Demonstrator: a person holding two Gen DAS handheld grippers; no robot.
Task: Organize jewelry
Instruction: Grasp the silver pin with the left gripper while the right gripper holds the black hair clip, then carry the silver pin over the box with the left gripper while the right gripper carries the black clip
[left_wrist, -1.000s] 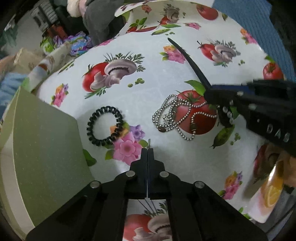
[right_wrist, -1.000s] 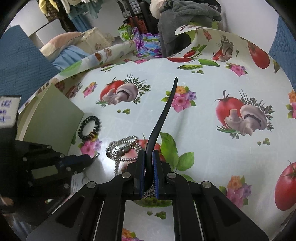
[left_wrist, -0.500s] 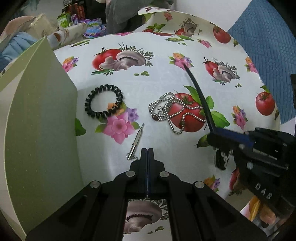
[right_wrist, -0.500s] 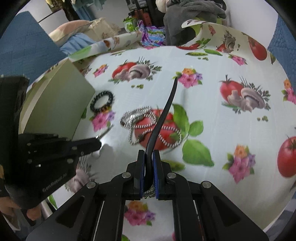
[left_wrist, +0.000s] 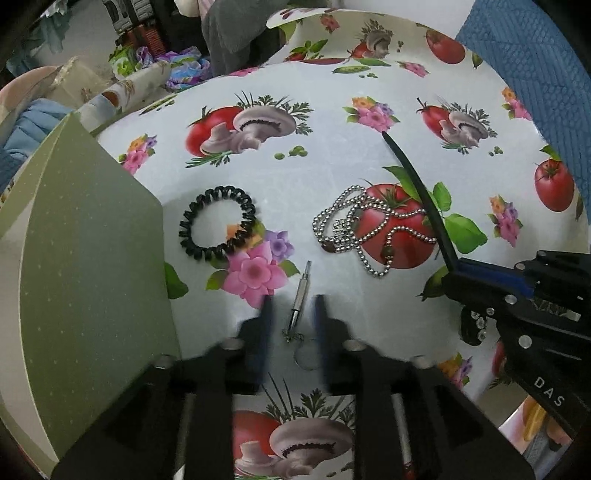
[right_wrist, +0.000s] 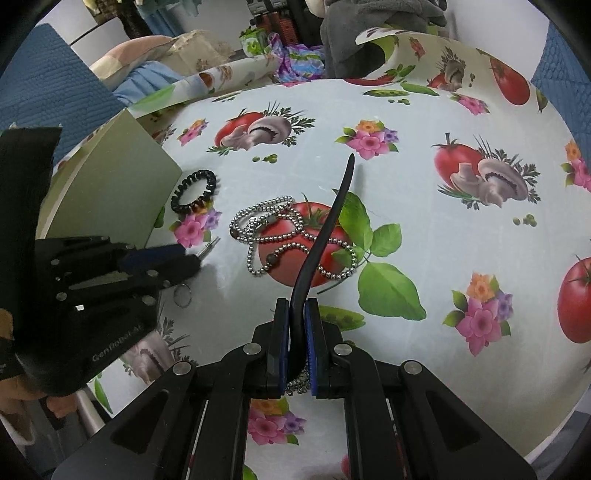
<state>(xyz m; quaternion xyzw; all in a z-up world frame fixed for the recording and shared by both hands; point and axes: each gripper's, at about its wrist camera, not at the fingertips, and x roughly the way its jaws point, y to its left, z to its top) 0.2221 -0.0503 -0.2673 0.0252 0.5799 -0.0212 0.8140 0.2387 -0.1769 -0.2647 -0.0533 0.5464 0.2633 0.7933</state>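
Note:
My left gripper (left_wrist: 291, 301) hovers low over the table, its jaws opening and blurred. A small silver pendant on a key ring (left_wrist: 300, 291) lies on the tablecloth between them, untouched by the pads. In the right wrist view the left gripper (right_wrist: 190, 258) sits at the left with the pendant (right_wrist: 207, 248) at its tip. My right gripper (right_wrist: 297, 306) is shut on a thin black curved headband (right_wrist: 325, 229) that arches over a silver beaded necklace (right_wrist: 251, 258). The necklace (left_wrist: 325, 218) and a black spiral hair tie (left_wrist: 188, 229) lie on the cloth.
A green box (left_wrist: 92, 258) stands at the left, close to the hair tie. The round table's edge (right_wrist: 554, 424) curves near on the right. Clothes and bags (right_wrist: 295, 62) pile up beyond the far edge. Blue quilted fabric (left_wrist: 535, 55) lies at the right.
The left jaws, shut on the pendant a second ago, have parted, and the pendant now lies flat on the cloth. The right gripper has drifted with the headband still in it.

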